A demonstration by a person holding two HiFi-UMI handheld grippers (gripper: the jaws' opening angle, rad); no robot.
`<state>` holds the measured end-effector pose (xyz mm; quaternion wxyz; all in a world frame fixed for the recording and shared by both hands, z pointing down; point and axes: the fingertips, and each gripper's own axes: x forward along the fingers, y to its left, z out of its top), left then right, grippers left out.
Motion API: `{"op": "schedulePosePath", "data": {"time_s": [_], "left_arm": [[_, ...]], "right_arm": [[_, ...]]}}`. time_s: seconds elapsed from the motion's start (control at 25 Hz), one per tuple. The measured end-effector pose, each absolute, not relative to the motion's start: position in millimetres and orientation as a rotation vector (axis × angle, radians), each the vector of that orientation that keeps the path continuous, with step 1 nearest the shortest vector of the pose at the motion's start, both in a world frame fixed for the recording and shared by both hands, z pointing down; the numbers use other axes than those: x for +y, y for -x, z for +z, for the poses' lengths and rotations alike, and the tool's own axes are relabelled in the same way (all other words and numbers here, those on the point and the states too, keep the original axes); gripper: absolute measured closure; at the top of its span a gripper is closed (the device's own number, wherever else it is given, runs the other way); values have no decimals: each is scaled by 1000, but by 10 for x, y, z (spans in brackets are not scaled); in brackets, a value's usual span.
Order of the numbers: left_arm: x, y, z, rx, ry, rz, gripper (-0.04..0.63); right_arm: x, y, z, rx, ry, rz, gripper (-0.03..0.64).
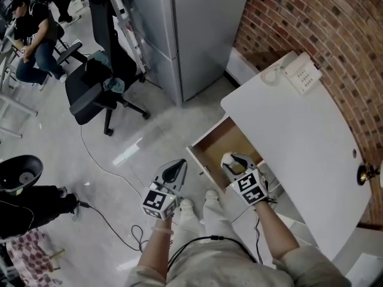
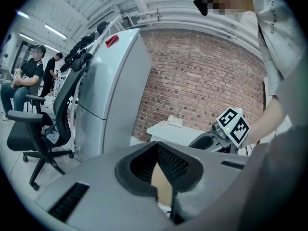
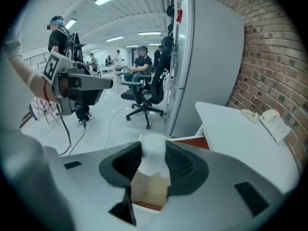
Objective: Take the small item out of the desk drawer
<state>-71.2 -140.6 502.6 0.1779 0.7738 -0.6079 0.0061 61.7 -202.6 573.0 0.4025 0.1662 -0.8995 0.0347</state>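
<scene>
small white item [image 3: 154, 150] pinched between the pads of the right gripper [image 1: 234, 162], just over the open desk drawer [image 1: 216, 140] below the tips. left gripper [image 2: 158, 174] off to the side, jaws parted around nothing. risk: slipping from the tips back into the drawer if the squeeze slackens, or snagging the drawer front.

Readable text: none in any view.
Left marker cube [image 1: 159, 201]: lower centre of the head view; black-and-white square patterns only, no letters or digits.
Right marker cube [image 1: 252, 188]: just right of it; the same kind of patterns.
Red tag [image 2: 111, 40]: high on the grey cabinet [image 2: 115, 95], upper left in the left gripper view; too small to read.
Telephone [image 1: 303, 73]: upper right of the head view; key markings too small to read.
Shirt print [image 2: 272, 16]: upper right of the left gripper view; grey lettering, not legible.
</scene>
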Motion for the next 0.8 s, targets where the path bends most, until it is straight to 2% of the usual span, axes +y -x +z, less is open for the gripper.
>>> {"op": "schedulePosePath", "data": {"time_s": [0.8], "left_arm": [[-1387,879,4341,-1799,-2234,-43,591]], "right_arm": [[-2057,-650,4612,-2466,-602,48,456]]}}
